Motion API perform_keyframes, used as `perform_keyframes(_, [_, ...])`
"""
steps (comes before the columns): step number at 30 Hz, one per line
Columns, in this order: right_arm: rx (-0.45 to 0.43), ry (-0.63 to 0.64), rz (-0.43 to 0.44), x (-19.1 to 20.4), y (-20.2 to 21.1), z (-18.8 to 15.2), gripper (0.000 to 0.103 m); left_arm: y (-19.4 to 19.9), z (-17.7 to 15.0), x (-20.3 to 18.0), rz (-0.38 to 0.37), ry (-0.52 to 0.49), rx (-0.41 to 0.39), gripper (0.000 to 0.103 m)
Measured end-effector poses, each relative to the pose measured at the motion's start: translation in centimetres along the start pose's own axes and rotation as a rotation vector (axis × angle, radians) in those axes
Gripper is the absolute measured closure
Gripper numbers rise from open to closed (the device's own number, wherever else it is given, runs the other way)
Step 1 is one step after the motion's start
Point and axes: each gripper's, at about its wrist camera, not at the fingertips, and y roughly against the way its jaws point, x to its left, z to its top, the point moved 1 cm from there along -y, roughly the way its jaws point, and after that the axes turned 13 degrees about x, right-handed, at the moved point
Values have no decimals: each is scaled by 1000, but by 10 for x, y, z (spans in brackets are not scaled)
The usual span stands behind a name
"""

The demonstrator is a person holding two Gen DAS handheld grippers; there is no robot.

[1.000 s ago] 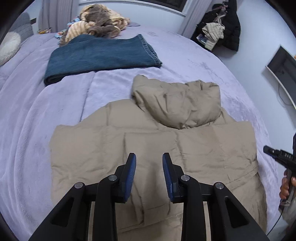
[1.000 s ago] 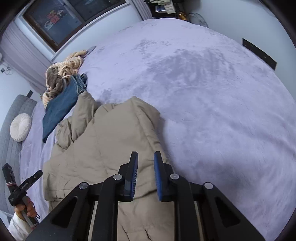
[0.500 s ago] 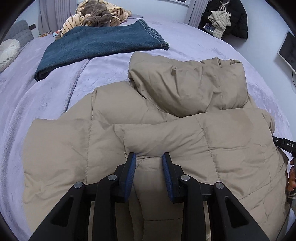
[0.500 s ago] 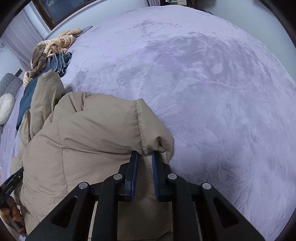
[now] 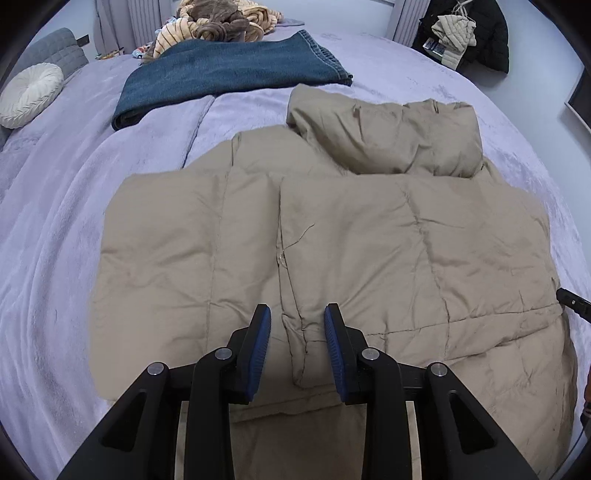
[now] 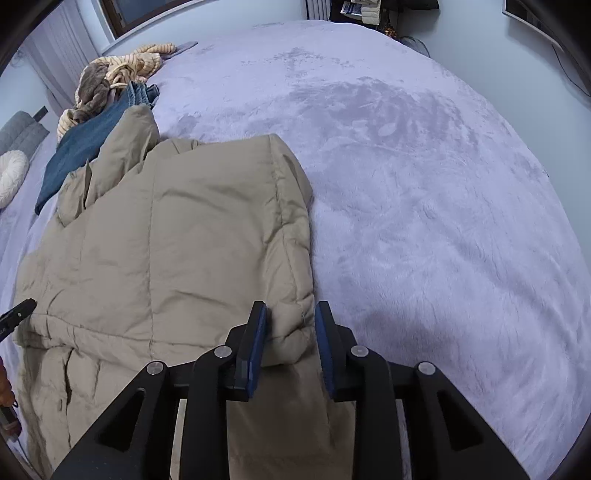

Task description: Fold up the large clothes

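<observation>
A tan puffer jacket [image 5: 369,240] lies flat on the lavender bed [image 5: 55,240], its hood [image 5: 388,140] at the far end. My left gripper [image 5: 296,325] hovers low over the jacket's middle, open, with a raised seam edge between the pads but not pinched. In the right wrist view the jacket [image 6: 166,240] fills the left half. My right gripper [image 6: 290,325] straddles its folded right edge, and its jaws are opening, with the puffy edge loose between them. The right gripper's tip [image 5: 570,301] shows at the jacket's right side in the left wrist view.
Folded blue jeans [image 5: 229,74] lie beyond the hood, with a heap of striped and brown clothes [image 5: 221,26] behind them. A round white cushion [image 5: 29,92] rests far left. Dark coats [image 5: 472,33] hang far right. Bare bedspread [image 6: 424,203] stretches to the jacket's right.
Both grippers came down with the jacket and it now lies flatter. The right jaws, pinched on the folded edge half a second ago, have spread apart. The left jaws kept their gap.
</observation>
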Motion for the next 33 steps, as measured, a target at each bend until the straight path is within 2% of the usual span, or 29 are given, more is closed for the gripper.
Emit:
perform_keyframes(3, [34, 17, -23, 1, -7, -5, 69, -7, -5, -4, 25, -1, 9, 70])
perform_keyframes(5, [53, 30, -42, 1, -14, -6, 62, -8, -7, -5, 35, 2, 21, 70])
perform_keyframes(7, [74, 14, -25, -2, -13, -4, 61, -4, -5, -3, 33, 22, 37, 70])
perform_keyframes(10, [89, -12, 6, -6, 3, -3, 61, 11, -4, 1, 30, 66, 48, 70])
perform_keyframes(13, [115, -27, 49, -8, 17, -11, 55, 27, -11, 0, 46, 81, 66, 70])
perform_keyframes(22, [182, -114, 199, -10, 57, -54, 40, 65, -52, -25, 48, 74, 136, 70])
perform_keyframes(23, [187, -119, 211, -10, 59, -59, 40, 68, -57, -28, 46, 77, 148, 61])
perform_keyframes(24, [195, -121, 218, -10, 62, -62, 39, 71, -61, -30, 45, 82, 154, 28])
perform_keyframes(25, [200, -119, 221, -11, 63, -64, 39, 75, -65, -32, 51, 91, 142, 15])
perform_keyframes(26, [203, -115, 222, -11, 66, -68, 35, 82, -69, -34, 61, 100, 115, 10])
perform_keyframes(27, [205, -112, 222, -11, 68, -71, 33, 87, -73, -37, 62, 99, 101, 10])
perform_keyframes(33, [212, -117, 231, -14, 80, -85, 32, 100, -88, -49, 61, 120, 129, 10])
